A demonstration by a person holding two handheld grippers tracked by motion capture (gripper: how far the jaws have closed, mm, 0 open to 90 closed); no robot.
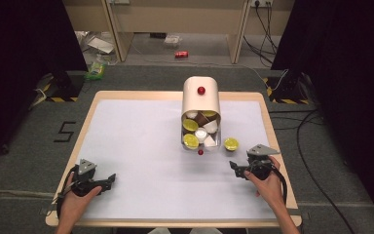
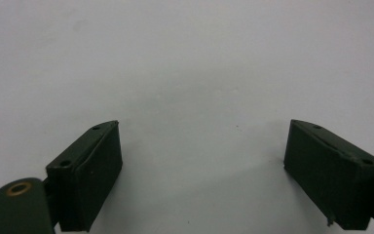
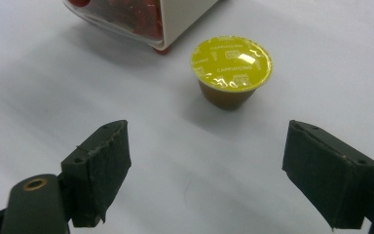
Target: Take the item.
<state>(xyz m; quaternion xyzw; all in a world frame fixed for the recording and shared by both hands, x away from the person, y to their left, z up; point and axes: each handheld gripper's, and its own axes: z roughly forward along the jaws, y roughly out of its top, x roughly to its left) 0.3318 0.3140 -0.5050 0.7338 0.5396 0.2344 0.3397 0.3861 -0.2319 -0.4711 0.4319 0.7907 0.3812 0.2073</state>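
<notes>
A cream capsule dispenser point(image 1: 201, 100) with a red knob lies mid-table, its clear drawer point(image 1: 200, 134) pulled out toward me and holding several yellow, white and brown capsules. One yellow-lidded coffee capsule point(image 1: 231, 144) point(image 3: 231, 70) stands on the mat just right of the drawer. My right gripper point(image 1: 237, 169) point(image 3: 207, 170) rests open a little short of that capsule, nothing between its jaws. My left gripper point(image 1: 108, 181) point(image 2: 202, 173) sits open at the front left over bare white mat.
The white mat point(image 1: 141, 146) covers a wooden table point(image 1: 268, 117). A small red ball point(image 1: 200, 152) lies in front of the drawer. The dispenser's corner point(image 3: 175, 24) is just beyond the capsule in the right gripper view. Cables and a red can point(image 1: 181, 54) lie on the floor behind.
</notes>
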